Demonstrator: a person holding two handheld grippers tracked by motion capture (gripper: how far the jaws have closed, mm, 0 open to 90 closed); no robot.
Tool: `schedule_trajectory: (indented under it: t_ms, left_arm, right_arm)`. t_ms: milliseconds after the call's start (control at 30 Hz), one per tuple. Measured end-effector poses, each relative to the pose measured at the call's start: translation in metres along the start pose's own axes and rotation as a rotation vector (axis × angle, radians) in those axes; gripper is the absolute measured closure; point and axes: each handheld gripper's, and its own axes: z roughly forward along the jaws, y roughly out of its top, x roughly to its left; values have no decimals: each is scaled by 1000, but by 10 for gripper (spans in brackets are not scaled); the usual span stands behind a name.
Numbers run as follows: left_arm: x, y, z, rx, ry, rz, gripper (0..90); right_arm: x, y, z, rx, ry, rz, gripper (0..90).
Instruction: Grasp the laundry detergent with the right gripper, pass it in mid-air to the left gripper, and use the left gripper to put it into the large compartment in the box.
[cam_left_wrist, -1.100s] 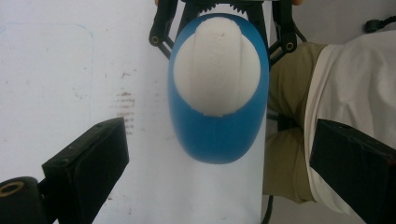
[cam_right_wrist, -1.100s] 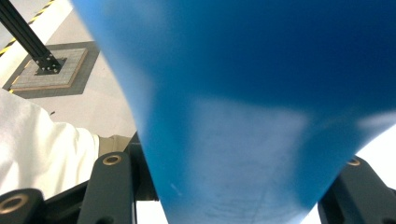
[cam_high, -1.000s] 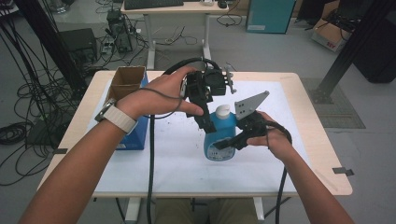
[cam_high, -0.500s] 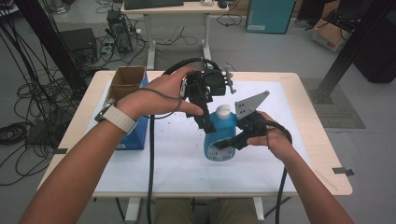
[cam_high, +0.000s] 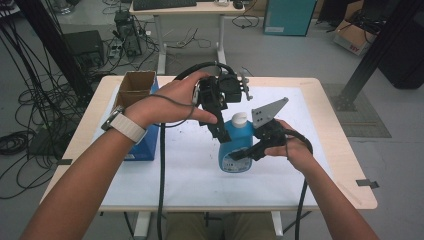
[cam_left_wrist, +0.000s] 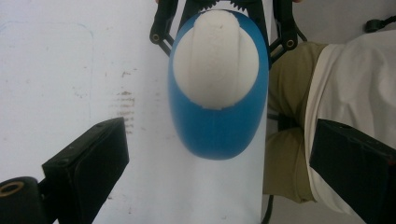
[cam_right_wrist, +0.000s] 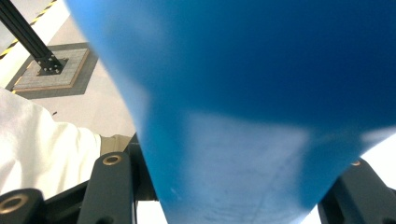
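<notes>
A blue bottle (cam_high: 241, 137) with a white cap (cam_high: 240, 119) stands upright on the white sheet near the table's middle. My right gripper (cam_high: 236, 155) comes in from the right, low on the bottle, and is shut on its body. In the right gripper view the bottle (cam_right_wrist: 243, 93) sits between the jaws of that gripper (cam_right_wrist: 233, 196). My left gripper (cam_high: 223, 131) hangs over the bottle and points down. From the left gripper view I look down on the cap (cam_left_wrist: 215, 70); that gripper (cam_left_wrist: 219, 168) stands open, its jaws wide on either side and clear of the bottle.
An open cardboard box (cam_high: 136, 85) and a blue box (cam_high: 145, 145) sit at the table's left edge. The white sheet (cam_high: 190, 170) covers most of the tabletop. Cables trail from both grippers over the front edge. A desk and floor cables lie beyond.
</notes>
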Motion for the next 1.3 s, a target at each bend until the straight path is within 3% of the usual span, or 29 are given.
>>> schedule_trajectory:
  t_ms: [1300]
  left_arm:
    - [0, 3, 3, 10, 2, 5, 52]
  right_arm:
    - [1, 2, 0, 5, 5, -3, 428]
